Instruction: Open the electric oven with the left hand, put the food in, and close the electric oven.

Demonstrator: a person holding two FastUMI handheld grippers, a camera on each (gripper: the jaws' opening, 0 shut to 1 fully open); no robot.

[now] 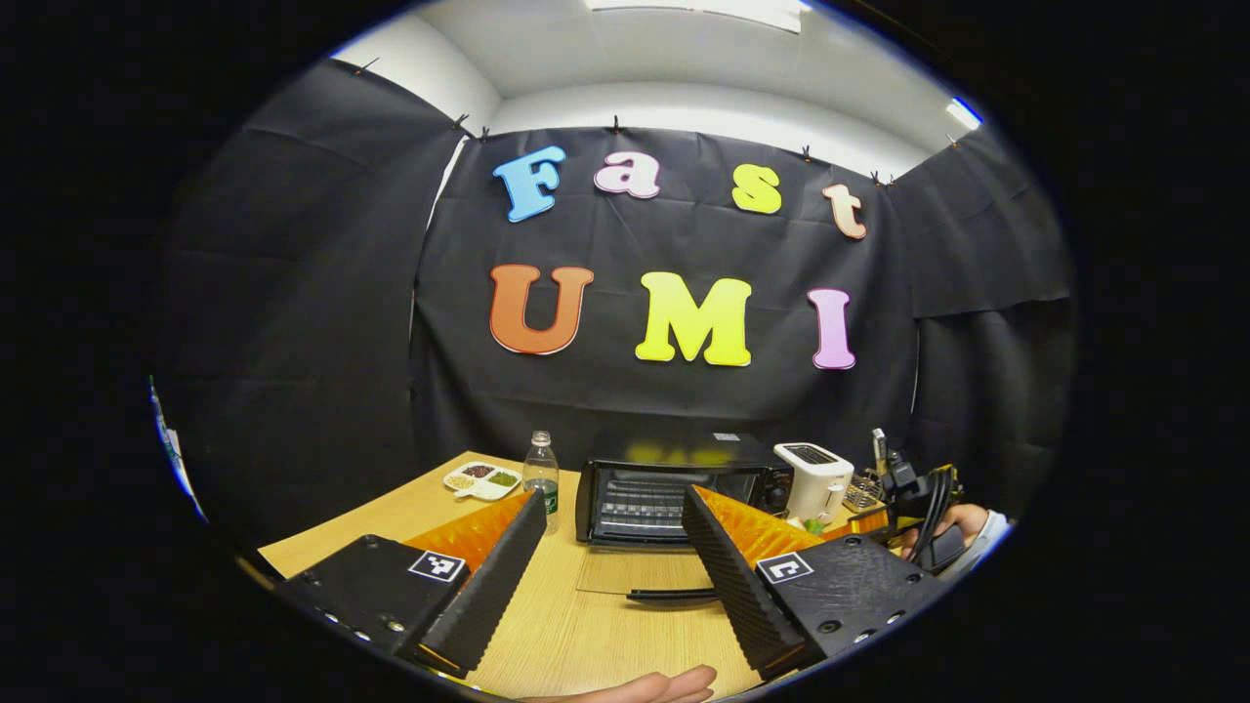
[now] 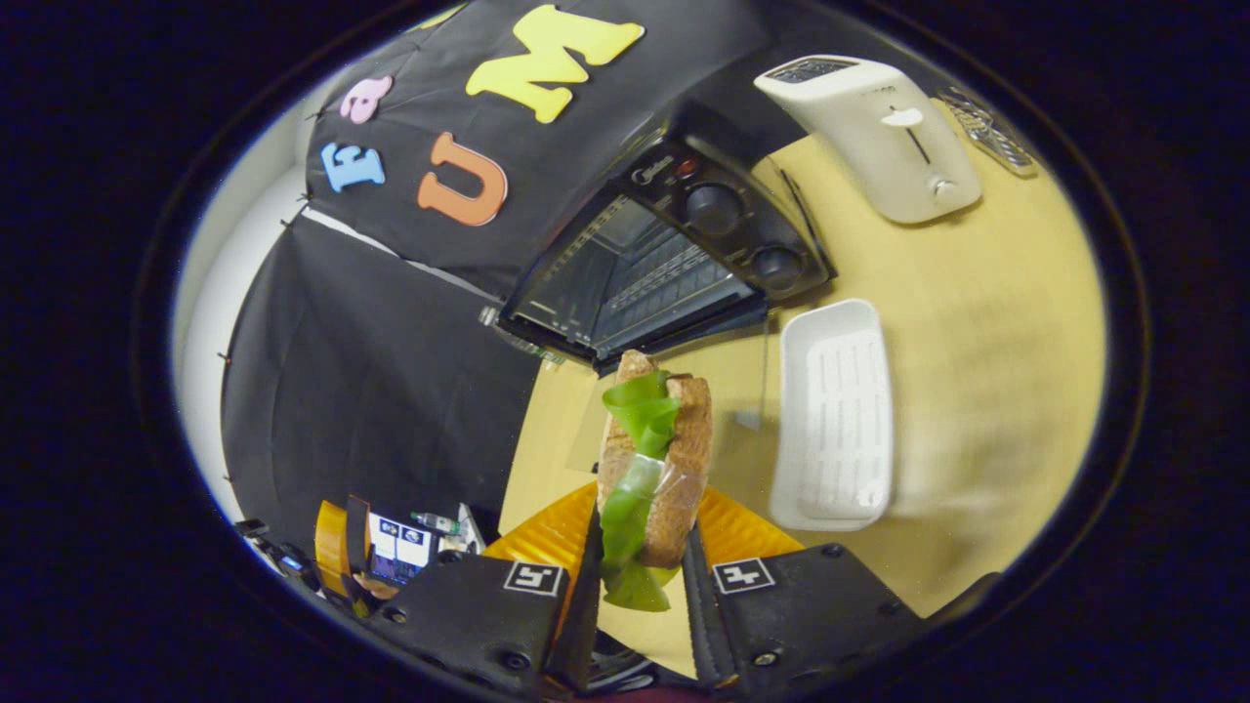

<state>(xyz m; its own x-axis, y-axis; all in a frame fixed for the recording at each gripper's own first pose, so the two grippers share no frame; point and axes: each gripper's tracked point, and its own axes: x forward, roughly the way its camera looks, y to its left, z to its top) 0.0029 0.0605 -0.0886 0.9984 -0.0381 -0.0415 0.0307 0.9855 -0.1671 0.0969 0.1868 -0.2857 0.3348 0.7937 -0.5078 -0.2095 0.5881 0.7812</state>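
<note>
In the left gripper view, your left gripper (image 1: 610, 576) sits at the bottom of the frame with its fingers (image 1: 493, 576) spread wide and nothing between them. Beyond them, a little below the middle of the frame, the black electric oven (image 1: 681, 486) stands on the wooden desk (image 1: 576, 635). Its glass door (image 1: 635, 571) is folded down flat onto the desk toward you, the handle (image 1: 674, 594) lying at the near edge, and the wire rack shows inside the open cavity. To the left of the oven stands a clear plastic bottle (image 1: 542, 474), and further left a small white divided dish (image 1: 481, 480) of dry foods. Just right of the oven is a white toaster (image 1: 815, 478). At the far right edge a hand (image 1: 962, 522) holds the other device, too small to make out in detail.

In the right gripper view, which is tilted, your right gripper (image 2: 640, 576) is at the bottom centre with its fingers pinching a sandwich (image 2: 654, 469) of brown bread and green lettuce, held upright on its edge. The open oven sits just above the sandwich, in the upper middle of the frame. An empty white tray (image 2: 835, 415) lies on the desk to the right of the sandwich, and the toaster is in the upper right.
</note>
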